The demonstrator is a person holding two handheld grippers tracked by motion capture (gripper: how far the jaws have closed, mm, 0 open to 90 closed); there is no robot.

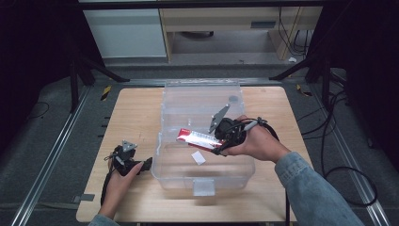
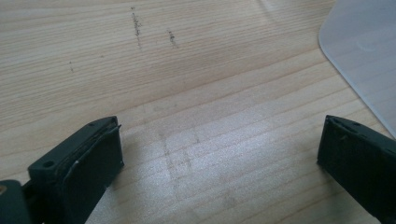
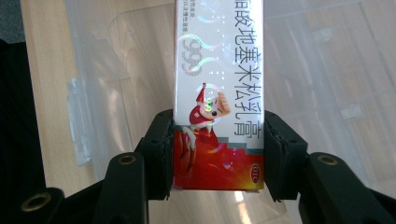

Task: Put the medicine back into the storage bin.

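While I looked down from the high view, my right gripper [image 1: 221, 143] hung over the clear plastic bin [image 1: 164, 141] in the middle of the wooden table [image 1: 136, 108], its jaws clamped on one end of a red and white carton [image 1: 197, 138] that reached out level toward the left, above the bin's open inside. A small white slip [image 1: 198, 157] lay on the bin's floor just below the carton. My left gripper [image 1: 146, 165] rested low on the table beside the bin's left wall, my hand wrapped round it. Along the left gripper view, my two black jaws stood wide apart with bare wood between them and nothing held, and a corner of clear plastic [image 2: 369, 60] showed at the upper right. Along the right gripper view, my jaws pressed both long sides of the carton [image 3: 218, 93], near its red end, where a cartoon dog in red was printed under Chinese lettering, with the bin [image 3: 327, 70] lying beneath it.
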